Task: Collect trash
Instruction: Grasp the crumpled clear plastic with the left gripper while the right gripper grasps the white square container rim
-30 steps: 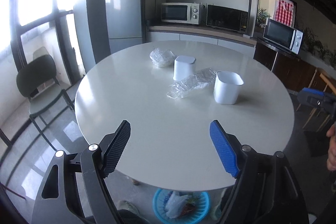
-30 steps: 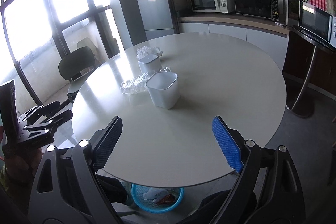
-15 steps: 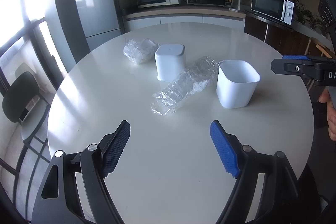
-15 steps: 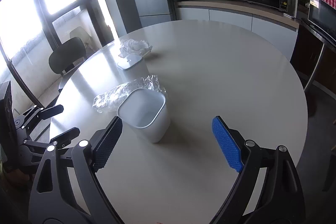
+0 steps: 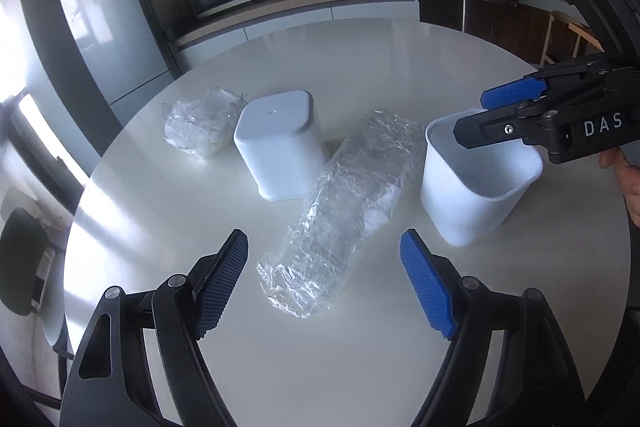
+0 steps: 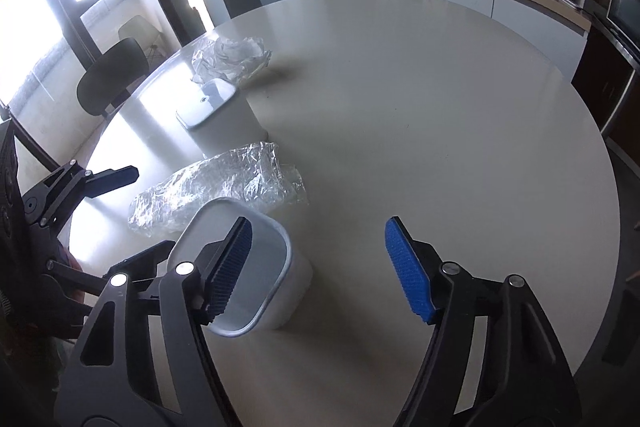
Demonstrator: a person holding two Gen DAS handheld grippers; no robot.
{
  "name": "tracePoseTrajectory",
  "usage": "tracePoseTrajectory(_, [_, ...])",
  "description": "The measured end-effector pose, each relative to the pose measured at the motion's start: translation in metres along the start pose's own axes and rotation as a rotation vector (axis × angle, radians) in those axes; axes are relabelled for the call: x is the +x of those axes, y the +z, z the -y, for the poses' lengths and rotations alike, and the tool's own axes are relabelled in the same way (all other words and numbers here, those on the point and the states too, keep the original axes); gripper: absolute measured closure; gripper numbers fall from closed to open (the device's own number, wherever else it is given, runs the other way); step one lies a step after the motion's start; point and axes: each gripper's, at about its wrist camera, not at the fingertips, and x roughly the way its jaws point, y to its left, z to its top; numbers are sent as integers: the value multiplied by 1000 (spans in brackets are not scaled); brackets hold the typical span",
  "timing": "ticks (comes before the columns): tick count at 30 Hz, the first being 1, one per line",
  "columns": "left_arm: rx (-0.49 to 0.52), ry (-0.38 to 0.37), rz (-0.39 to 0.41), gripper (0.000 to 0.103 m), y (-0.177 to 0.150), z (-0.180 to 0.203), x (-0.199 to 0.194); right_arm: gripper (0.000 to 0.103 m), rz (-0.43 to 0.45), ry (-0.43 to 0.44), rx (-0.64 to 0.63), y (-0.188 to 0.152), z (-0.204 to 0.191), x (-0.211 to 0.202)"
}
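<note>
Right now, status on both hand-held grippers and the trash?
Left hand-held gripper open over long plastic wrap. Right hand-held gripper closing, one finger inside upright white bin. Nothing held. Path clear.

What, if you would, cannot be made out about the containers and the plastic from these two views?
- Upright white container: its bottom, hidden by the right hand-held gripper in both views.
- Upside-down white container: anything beneath it.
- Crumpled plastic: its far side, behind that container in the right wrist view.
- Long plastic wrap: whether it is empty.

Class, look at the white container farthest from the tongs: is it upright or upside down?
Upside down: the far white container shows its closed flat base on top, no opening.
</note>
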Motion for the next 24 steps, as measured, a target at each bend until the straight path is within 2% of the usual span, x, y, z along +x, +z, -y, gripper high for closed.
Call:
tracePoseTrajectory(1, [14,2,-6,25,0,0,4,44,-14,-8,-14,-1,-2,3])
tracePoseTrajectory(3, [13,33,5,26,0,0,7,57,-33,-15,-23,-5,-4,8])
tracePoseTrajectory(5, [-11,8,2,27,0,0,9,67,-45,9,-15,-9,-2,10])
tracePoseTrajectory(6, [-20,-6,6,32,0,2,9,74,-50,10,-19,-11,-3,11])
tracePoseTrajectory(7, [-25,-9,9,41,-1,3,10,76,-54,9,-27,-13,-3,11])
tracePoseTrajectory(8, [-30,-12,7,45,-1,5,10,81,-54,14,-31,-15,-4,11])
tracePoseTrajectory(9, [-36,-18,5,54,-1,6,10,85,-51,20,-33,-17,-5,9])
tracePoseTrajectory(12, [-56,-51,0,66,-3,9,8,87,-36,0,-54,-22,-11,5])
tracePoseTrajectory(17, [-91,-85,24,69,-8,16,-4,88,-7,-15,-67,-36,-14,-6])
tracePoseTrajectory(24, [-152,-78,82,71,-32,28,-33,88,71,-23,-47,-75,-5,-40])
